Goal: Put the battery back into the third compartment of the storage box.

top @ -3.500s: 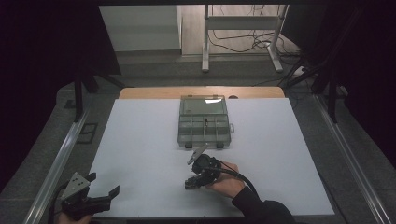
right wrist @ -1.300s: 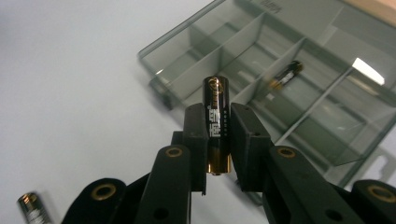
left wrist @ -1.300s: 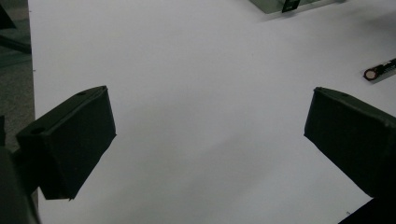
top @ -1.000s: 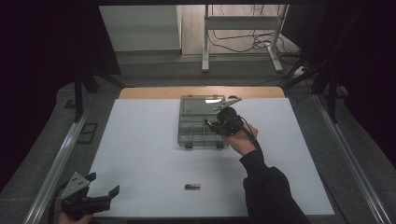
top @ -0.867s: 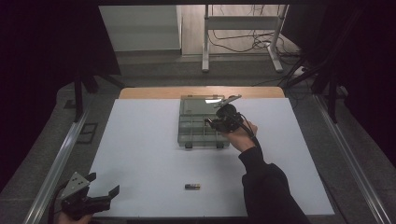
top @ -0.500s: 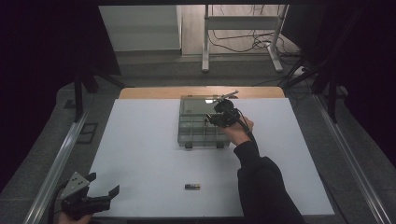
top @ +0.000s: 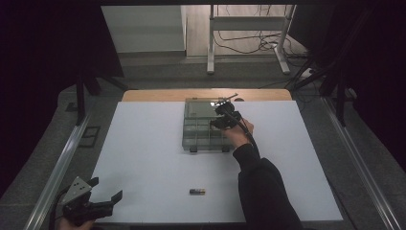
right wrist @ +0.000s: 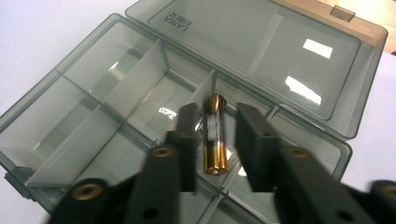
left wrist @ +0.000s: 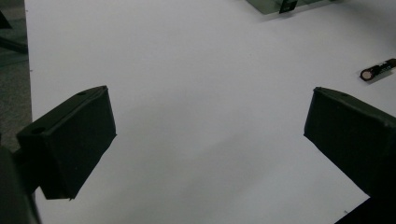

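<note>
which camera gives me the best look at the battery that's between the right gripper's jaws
The right gripper view: the battery fills the middle, gold-ended, between the right gripper jaws, which have just been opening, over a compartment of the clear organizer box. In the high view the gripper hides it. The left gripper view shows another battery on the table.

The open lid (right wrist: 261, 51) of the organiser box (right wrist: 140, 116) bears raised lettering, upside down, too unclear to read.

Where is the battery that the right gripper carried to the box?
In the right gripper view the battery sits between the right gripper's just-opening jaws, over a compartment of the open organiser box.
</note>
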{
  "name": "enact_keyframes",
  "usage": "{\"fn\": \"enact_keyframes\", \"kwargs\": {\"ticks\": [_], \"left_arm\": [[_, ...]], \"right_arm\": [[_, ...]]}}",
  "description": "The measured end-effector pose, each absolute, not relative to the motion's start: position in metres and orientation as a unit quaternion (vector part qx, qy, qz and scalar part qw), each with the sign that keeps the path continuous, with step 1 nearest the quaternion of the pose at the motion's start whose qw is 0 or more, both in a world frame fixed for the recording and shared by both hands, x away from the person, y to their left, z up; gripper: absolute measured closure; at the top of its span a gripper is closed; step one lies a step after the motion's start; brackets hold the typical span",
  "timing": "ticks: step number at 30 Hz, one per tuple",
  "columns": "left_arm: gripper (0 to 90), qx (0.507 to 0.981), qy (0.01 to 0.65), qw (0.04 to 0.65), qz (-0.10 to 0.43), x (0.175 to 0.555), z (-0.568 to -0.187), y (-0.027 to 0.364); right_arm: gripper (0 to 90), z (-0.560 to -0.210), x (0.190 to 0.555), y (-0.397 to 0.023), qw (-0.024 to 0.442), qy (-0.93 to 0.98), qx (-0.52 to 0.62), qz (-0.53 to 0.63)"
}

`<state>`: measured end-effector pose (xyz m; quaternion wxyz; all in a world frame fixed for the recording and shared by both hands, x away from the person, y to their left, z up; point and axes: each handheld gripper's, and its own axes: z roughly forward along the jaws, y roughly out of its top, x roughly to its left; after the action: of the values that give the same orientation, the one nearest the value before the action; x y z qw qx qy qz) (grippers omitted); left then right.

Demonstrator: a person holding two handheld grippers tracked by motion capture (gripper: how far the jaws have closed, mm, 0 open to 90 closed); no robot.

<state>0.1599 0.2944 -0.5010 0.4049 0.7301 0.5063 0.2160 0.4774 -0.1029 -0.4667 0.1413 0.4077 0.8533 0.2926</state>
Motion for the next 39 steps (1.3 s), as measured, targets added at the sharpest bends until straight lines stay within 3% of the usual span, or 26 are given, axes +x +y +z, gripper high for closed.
{"fn": "enact_keyframes", "kwargs": {"ticks": [5,12,14,21,39], "left_arm": [[2.7,0.731,0.505,0.404,0.217,0.16,-0.501,0.294],[2.9,0.733,0.505,0.401,0.217,0.16,-0.501,0.293],[3.0,0.733,0.505,0.401,0.217,0.16,-0.501,0.293],[3.1,0.732,0.506,0.401,0.217,0.16,-0.501,0.293],[3.2,0.732,0.506,0.401,0.217,0.16,-0.501,0.293]], "right_arm": [[50.7,-0.46,0.475,-0.11,0.112,0.847,0.413,0.315],[14.1,-0.447,0.46,-0.118,0.089,0.859,0.388,0.322],[9.2,-0.445,0.455,-0.119,0.089,0.863,0.381,0.32],[0.0,-0.436,0.428,-0.12,0.095,0.865,0.346,0.351],[0.0,-0.43,0.364,-0.115,0.12,0.879,0.262,0.38]]}}
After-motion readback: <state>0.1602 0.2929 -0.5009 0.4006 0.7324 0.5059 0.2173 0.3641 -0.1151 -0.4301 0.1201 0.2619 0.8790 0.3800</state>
